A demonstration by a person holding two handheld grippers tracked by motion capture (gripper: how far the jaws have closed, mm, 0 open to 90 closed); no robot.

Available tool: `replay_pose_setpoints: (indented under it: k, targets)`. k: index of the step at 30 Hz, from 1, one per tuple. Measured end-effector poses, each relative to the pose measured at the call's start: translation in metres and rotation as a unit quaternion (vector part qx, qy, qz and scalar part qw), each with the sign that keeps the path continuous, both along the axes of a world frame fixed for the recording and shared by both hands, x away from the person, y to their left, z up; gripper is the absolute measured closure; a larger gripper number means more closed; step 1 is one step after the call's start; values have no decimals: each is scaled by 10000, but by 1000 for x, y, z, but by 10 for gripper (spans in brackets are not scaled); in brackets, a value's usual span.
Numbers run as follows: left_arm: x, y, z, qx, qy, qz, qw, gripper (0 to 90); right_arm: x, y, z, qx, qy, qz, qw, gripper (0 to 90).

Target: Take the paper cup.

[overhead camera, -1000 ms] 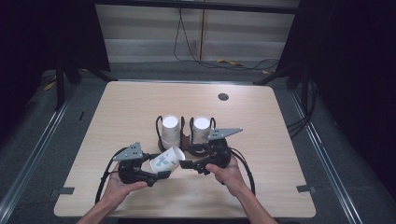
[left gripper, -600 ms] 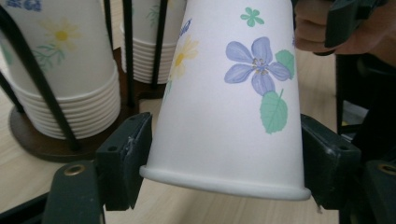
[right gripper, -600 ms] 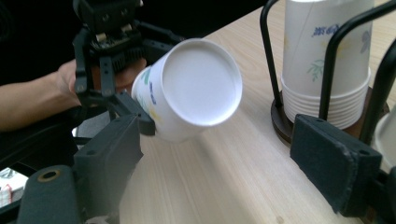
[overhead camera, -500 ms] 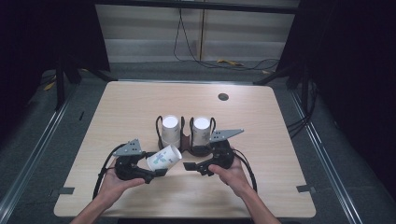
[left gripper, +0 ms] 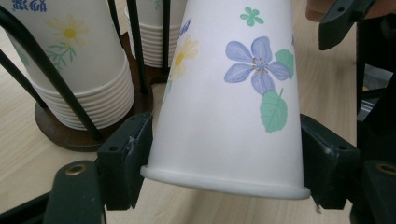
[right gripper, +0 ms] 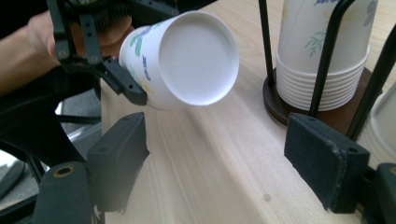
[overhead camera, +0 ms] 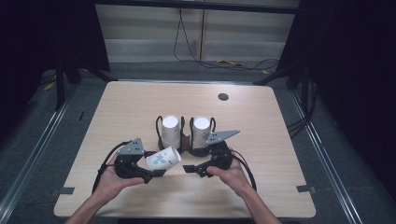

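Observation:
A white paper cup with a flower print lies on its side in my left gripper, which is shut on it near the rim. In the left gripper view both pads press on the cup. My right gripper points left at the cup's base from a short gap. In the right gripper view, my right gripper has nothing between its jaws, which have just been closing, and the cup's round base faces it. Two stacks of cups stand in a black wire holder just behind.
The holder's brown base and wire posts stand close on the far side of my right gripper. A small dark round hole sits in the wooden table at the back right. The person's hands come in over the front edge.
The cup in my left gripper has risen slightly. A small gap has opened between the cup and the right gripper. The right gripper's jaws stand a little narrower.

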State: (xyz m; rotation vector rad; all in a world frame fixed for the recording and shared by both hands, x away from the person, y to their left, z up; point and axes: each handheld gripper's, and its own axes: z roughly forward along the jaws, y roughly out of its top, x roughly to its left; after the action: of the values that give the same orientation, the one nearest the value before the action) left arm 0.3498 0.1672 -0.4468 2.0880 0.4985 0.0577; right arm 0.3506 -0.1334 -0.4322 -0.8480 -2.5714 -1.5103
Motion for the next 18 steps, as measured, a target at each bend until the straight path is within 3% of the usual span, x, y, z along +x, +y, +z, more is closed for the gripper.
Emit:
replay_pose_setpoints:
  k: [4,18]
  targets:
    - [2,0,0,176,-20,-58,9998,265,-1,2,-1,-152,16,123,9998,219]
    - [3,-6,-4,472,30,-256,9986,271,2,12,-5,-527,36,469,9975,222]
